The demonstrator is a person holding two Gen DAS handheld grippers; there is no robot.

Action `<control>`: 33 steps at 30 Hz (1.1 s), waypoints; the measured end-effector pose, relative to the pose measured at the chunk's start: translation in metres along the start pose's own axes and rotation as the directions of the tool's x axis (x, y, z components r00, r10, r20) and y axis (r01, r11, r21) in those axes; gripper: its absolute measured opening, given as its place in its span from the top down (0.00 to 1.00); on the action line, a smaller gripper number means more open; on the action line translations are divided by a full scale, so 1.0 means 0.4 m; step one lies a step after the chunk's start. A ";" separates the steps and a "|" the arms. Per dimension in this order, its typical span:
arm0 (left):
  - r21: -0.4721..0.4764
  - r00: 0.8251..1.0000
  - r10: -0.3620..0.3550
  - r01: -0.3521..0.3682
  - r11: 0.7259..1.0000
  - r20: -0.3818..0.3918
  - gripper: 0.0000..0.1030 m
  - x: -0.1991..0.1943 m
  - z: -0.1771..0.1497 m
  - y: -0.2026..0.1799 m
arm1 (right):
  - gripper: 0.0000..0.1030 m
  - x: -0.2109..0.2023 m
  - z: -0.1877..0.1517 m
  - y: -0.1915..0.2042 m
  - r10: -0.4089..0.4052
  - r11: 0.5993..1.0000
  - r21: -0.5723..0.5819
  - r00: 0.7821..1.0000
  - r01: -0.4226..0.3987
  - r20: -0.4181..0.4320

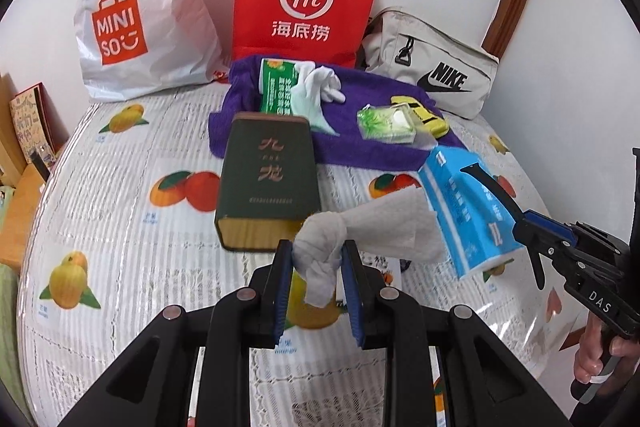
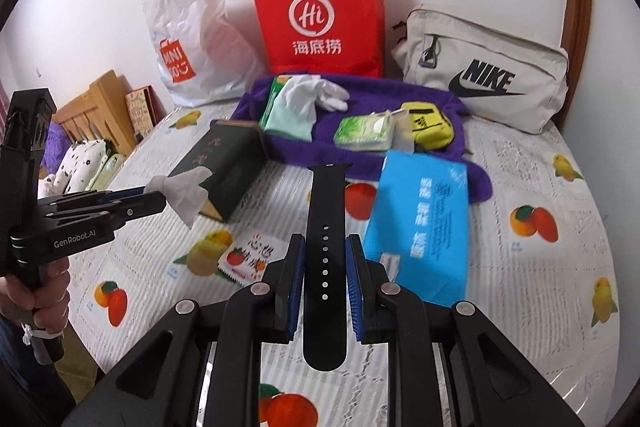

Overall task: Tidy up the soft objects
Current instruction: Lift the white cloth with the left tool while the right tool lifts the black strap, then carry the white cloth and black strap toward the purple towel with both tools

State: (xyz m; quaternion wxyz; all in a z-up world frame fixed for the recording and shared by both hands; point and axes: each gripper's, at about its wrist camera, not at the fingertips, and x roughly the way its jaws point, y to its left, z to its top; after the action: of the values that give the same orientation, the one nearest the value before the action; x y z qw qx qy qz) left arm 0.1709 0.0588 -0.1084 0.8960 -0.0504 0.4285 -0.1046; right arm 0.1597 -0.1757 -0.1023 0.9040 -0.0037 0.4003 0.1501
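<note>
Showing only from the right wrist, a watch strap [image 2: 325, 247] sits clamped.

Both grippers, left gripper [image 1: 318, 259] and right gripper [image 2: 325, 259], are black with ribbed blue pads, silver rivets; possibly a white wrist tag at 8 o'clock.

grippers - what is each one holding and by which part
Left gripper pinches the tissue at its twisted end; right gripper clamps the watch strap mid-length.

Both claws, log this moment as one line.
left claw: shut on crumpled tissue | right claw: shut on black watch strap | both above fruit-print tablecloth
</note>
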 end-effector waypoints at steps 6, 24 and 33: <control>0.016 1.000 0.002 -0.003 1.000 0.019 0.77 -0.006 0.042 -0.018 | 0.80 -0.001 0.037 -0.023 0.000 1.000 0.005 1.000 0.000 0.017; 0.070 0.999 0.007 -0.010 0.998 0.043 0.77 0.032 0.174 -0.072 | 0.80 0.027 0.155 -0.114 -0.004 0.999 0.050 0.998 0.001 0.066; 0.092 0.999 0.023 -0.026 0.995 0.039 0.77 0.080 0.243 -0.078 | 0.80 0.068 0.223 -0.166 -0.016 0.998 0.061 0.997 0.011 0.081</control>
State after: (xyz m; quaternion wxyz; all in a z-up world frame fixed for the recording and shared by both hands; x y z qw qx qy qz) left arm 0.2616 0.0209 -0.0659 0.9066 -0.0056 0.4068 -0.1123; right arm 0.2596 -0.2206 -0.0689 0.9202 0.0270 0.3675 0.1321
